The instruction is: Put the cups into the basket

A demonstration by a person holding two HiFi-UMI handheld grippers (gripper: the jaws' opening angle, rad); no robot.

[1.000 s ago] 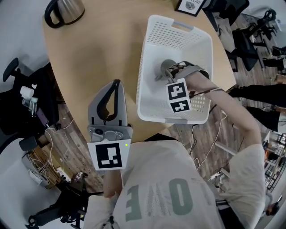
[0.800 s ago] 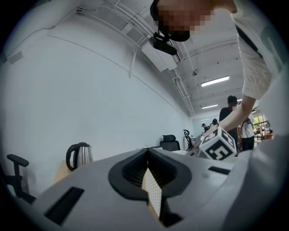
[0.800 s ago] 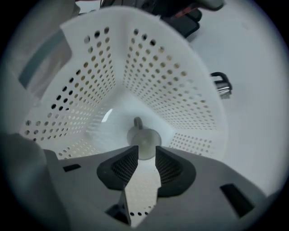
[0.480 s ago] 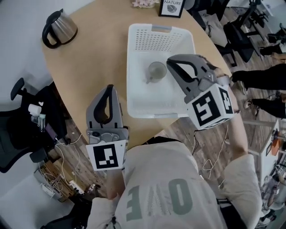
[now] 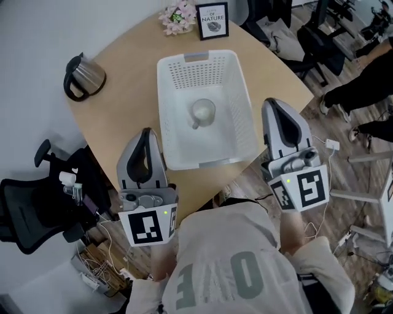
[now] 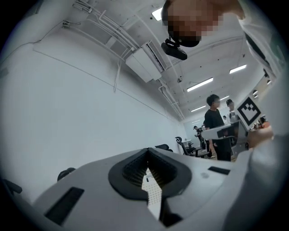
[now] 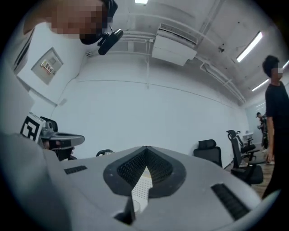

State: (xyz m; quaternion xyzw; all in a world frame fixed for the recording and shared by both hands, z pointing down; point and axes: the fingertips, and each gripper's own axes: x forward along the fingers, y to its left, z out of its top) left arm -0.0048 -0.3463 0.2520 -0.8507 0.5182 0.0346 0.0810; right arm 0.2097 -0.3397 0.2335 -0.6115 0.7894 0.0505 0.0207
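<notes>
Sitting near the middle of the white perforated plastic basket's (image 5: 198, 73) floor is the pale round cup with a small side handle (image 5: 202, 112), mouth up, handle toward the near-left, nothing else in there with it. Basket rests on the tan wooden table with a curved edge (image 5: 126, 116), long side running away from me.

My left gripper (image 5: 146, 136) is just beside the basket's near-left corner, over the table's near edge, not touching it. In the left gripper view its tip (image 6: 148, 152) points up at the wall and ceiling, jaws pressed together with nothing between them. My right gripper (image 5: 274, 107) is just off the basket's right side, past the table edge over the wood floor (image 5: 258, 178), apart from the basket. The right gripper view shows its jaws (image 7: 146, 150) closed tight too, empty, aimed at a white wall.

Steel kettle with black handle (image 5: 86, 78) sits well left of the basket. Small bunch of pink flowers (image 5: 178, 16) and a black-framed picture (image 5: 212, 20) stand at the table's far edge. Black office chair (image 5: 27, 208) is on the floor at left. A person in black (image 7: 275, 106) stands at the right.
</notes>
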